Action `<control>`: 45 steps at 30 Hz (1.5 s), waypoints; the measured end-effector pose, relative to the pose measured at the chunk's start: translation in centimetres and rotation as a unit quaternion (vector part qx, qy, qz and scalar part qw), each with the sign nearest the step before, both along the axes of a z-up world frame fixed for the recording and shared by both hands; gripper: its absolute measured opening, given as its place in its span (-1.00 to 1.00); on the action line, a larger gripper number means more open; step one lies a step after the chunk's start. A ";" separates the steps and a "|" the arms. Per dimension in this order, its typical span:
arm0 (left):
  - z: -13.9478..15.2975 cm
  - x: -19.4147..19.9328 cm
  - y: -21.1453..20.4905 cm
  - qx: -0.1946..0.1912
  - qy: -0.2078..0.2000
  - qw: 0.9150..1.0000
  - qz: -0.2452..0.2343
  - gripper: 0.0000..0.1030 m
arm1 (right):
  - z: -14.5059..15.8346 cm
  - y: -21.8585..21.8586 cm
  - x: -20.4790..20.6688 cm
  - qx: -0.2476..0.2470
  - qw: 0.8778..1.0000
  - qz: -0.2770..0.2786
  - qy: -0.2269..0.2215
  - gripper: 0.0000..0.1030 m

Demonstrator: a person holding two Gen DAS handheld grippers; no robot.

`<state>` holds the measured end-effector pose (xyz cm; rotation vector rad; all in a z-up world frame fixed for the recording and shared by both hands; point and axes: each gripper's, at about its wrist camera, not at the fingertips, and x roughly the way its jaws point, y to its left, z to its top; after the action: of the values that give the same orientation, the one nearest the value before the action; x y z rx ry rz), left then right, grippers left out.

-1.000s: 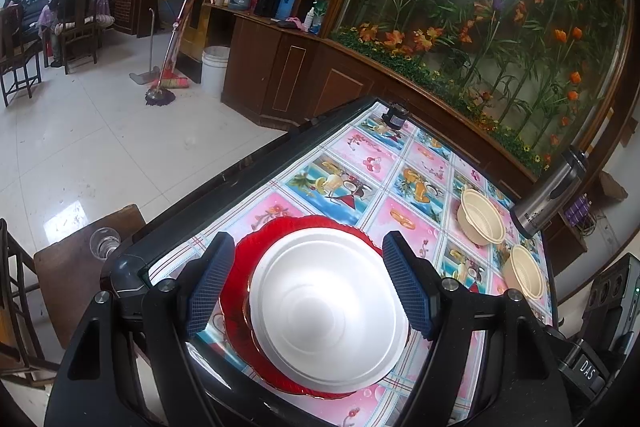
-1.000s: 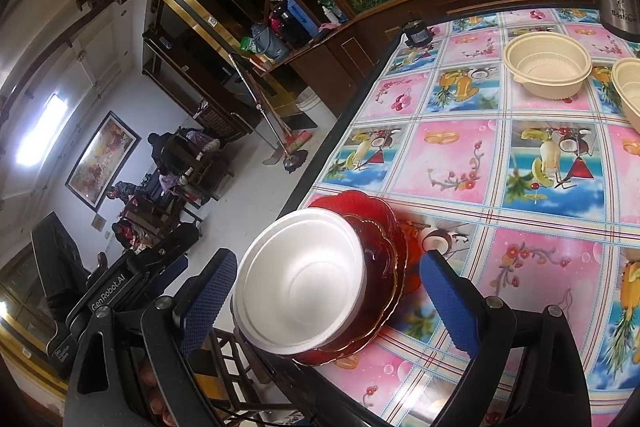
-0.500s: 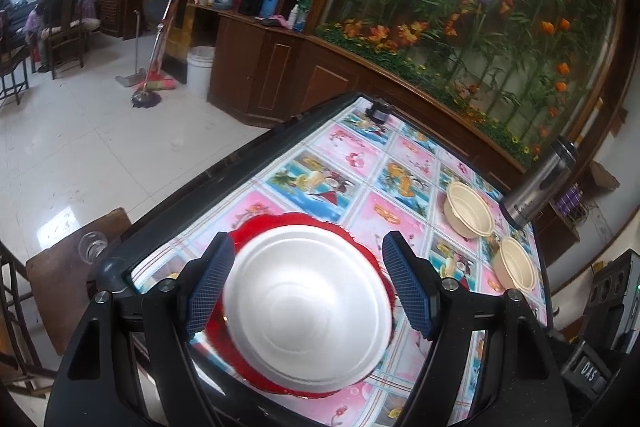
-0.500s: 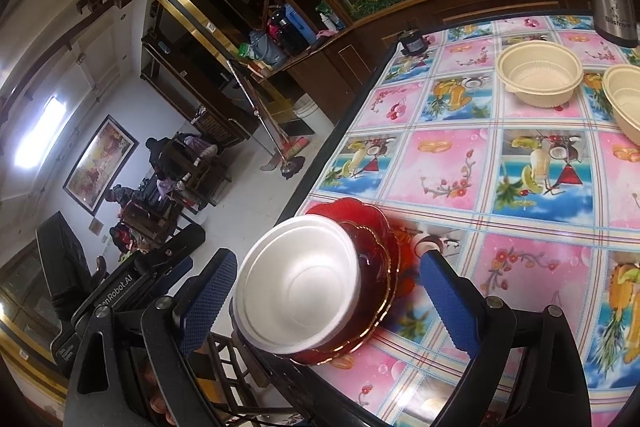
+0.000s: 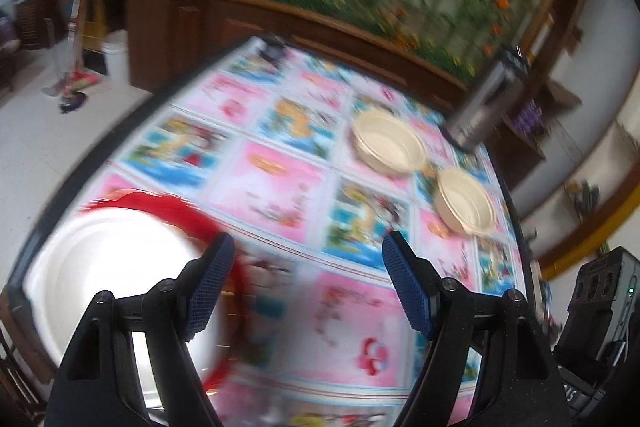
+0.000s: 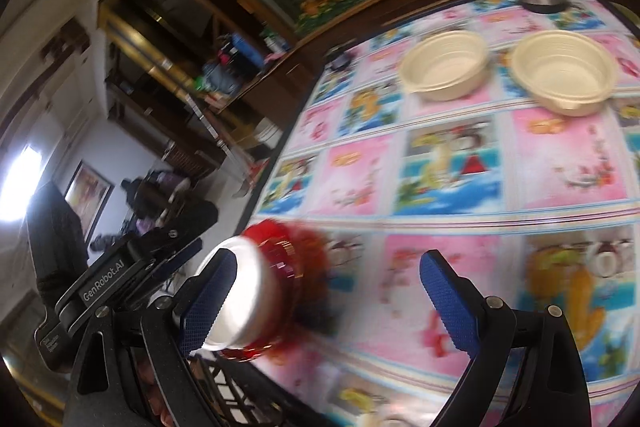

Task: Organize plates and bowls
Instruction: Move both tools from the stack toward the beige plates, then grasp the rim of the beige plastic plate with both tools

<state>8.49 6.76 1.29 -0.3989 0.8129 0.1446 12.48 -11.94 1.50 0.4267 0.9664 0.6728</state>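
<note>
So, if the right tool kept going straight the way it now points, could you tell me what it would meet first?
Probably bare patterned tablecloth: the right tool is open and empty. The two cream bowls sit farther off; blur leaves depth unclear.

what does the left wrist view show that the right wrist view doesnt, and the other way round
Only the left wrist view shows the white bucket and the broom on the floor. Only the right wrist view shows the framed picture on the far wall and the seated people. Both show the white bowl on the red plate at the table's near corner, two cream bowls, the steel flask, the patterned tablecloth, and an open gripper, left and right.
</note>
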 end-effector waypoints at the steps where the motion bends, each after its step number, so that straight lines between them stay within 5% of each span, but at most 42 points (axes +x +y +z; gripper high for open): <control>1: -0.4 0.9 -1.0 -0.005 0.006 1.000 -0.010 0.48 | -0.2 -1.2 0.5 0.000 1.000 -0.013 0.006 0.83; 9: -2.6 7.6 -8.3 -0.026 0.049 0.996 -0.063 0.48 | -1.3 -10.2 4.4 0.007 0.993 -0.109 0.035 0.83; 20: -6.5 17.1 -15.2 -0.019 0.103 0.991 -0.080 0.47 | -3.2 -19.1 12.7 -0.008 0.977 -0.200 0.073 0.82; 32: -8.6 21.9 -17.3 0.007 0.108 0.992 -0.071 0.47 | -6.0 -20.6 19.8 -0.017 0.970 -0.217 0.105 0.41; 45: -9.6 22.9 -17.7 0.026 0.109 0.992 -0.064 0.36 | -7.4 -20.0 21.3 -0.039 0.969 -0.219 0.110 0.09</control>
<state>31.43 -10.91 -8.32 -0.2835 1.0447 0.0897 33.73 -31.90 -5.94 0.6308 1.0585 0.1872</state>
